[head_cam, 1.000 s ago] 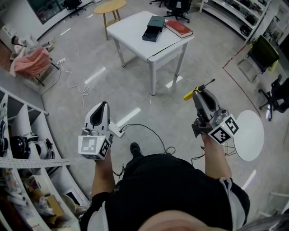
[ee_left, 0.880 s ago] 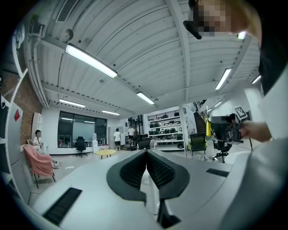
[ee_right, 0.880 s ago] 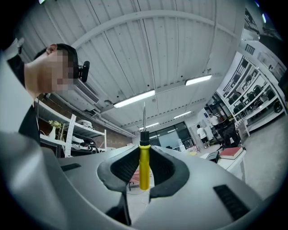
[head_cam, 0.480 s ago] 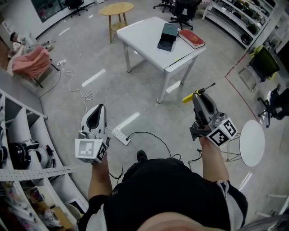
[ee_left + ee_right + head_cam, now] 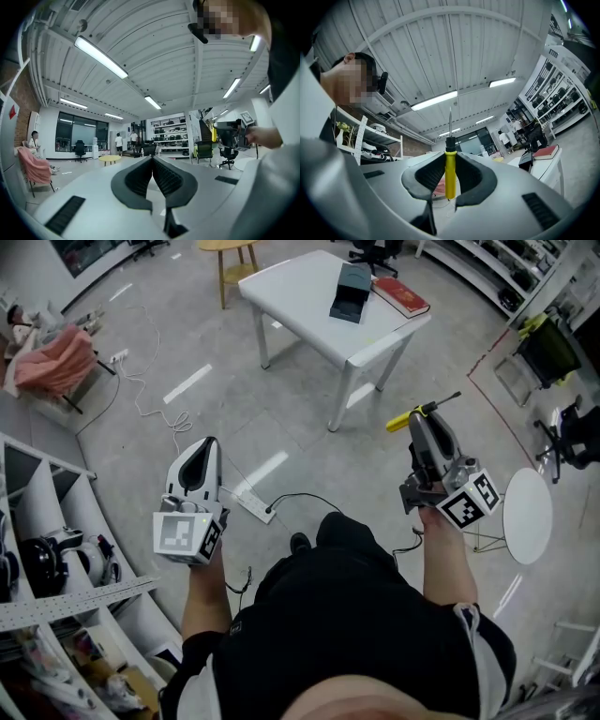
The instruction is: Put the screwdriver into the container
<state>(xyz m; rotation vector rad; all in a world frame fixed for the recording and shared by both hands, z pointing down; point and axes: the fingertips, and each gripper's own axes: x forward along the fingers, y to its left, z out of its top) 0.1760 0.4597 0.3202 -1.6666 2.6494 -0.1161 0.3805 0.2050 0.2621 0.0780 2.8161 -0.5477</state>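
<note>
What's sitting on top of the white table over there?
A dark rectangular box and a flat red book lie side by side on the white table. The box's inside cannot be seen from here.

- The left gripper (image 5: 205, 446) is held out in front of the body at the left, and it points forward. Its jaws are pressed together with nothing between them.
- The right gripper (image 5: 423, 420) is held out at the right, well apart from the left one. Its jaws are clamped on the yellow handle of the screwdriver (image 5: 450, 174), whose shaft sticks out past the jaw tips.
- The left forearm (image 5: 201, 598) and right forearm (image 5: 448, 568) are bare and reach forward. The hands appear to grip from behind the marker cubes, largely hidden.
</note>
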